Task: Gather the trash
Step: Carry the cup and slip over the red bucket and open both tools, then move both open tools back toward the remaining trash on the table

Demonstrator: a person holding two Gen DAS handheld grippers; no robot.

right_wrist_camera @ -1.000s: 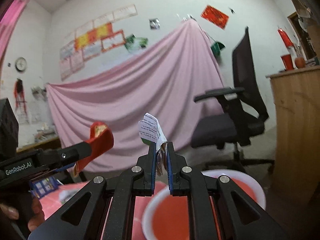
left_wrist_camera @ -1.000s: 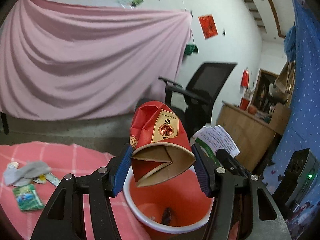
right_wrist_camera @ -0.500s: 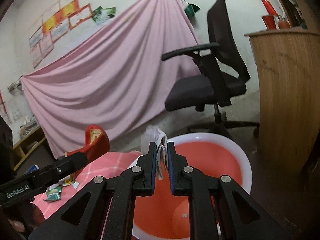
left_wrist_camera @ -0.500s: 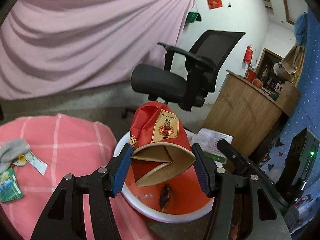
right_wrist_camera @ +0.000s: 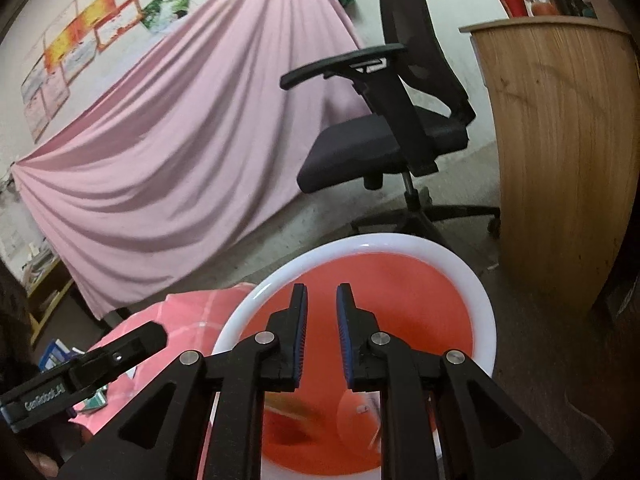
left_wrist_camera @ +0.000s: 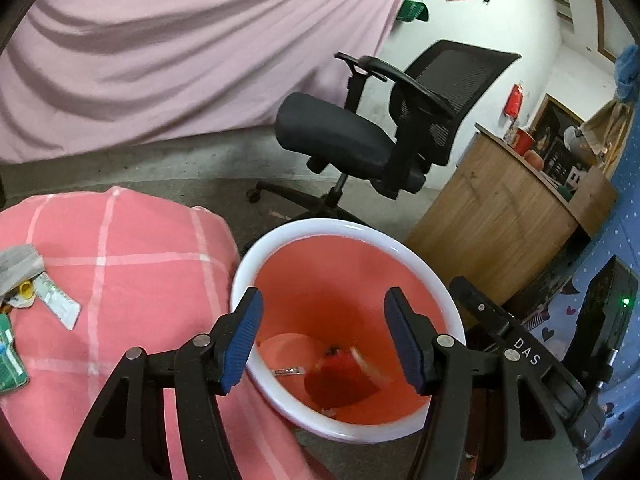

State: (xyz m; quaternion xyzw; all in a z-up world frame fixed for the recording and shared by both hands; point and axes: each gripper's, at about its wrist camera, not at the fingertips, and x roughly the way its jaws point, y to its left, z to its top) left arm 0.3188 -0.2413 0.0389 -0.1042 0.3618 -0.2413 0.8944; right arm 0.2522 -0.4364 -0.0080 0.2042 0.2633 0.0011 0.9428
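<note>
Both grippers are hanging empty over the bin, trash dropped.
Your left gripper point(left_wrist_camera: 323, 338) is standing wide apart with nothing between its pads; your right gripper point(right_wrist_camera: 321, 330) is opening its jaws, also empty. Beneath them the red cup point(left_wrist_camera: 342, 380) is lying on the floor of the pink bin point(left_wrist_camera: 280, 236). Beyond the bin's left side, wrappers point(left_wrist_camera: 56, 304) are waiting on the checked cloth point(left_wrist_camera: 140, 240), so you are likely heading there next.
</note>
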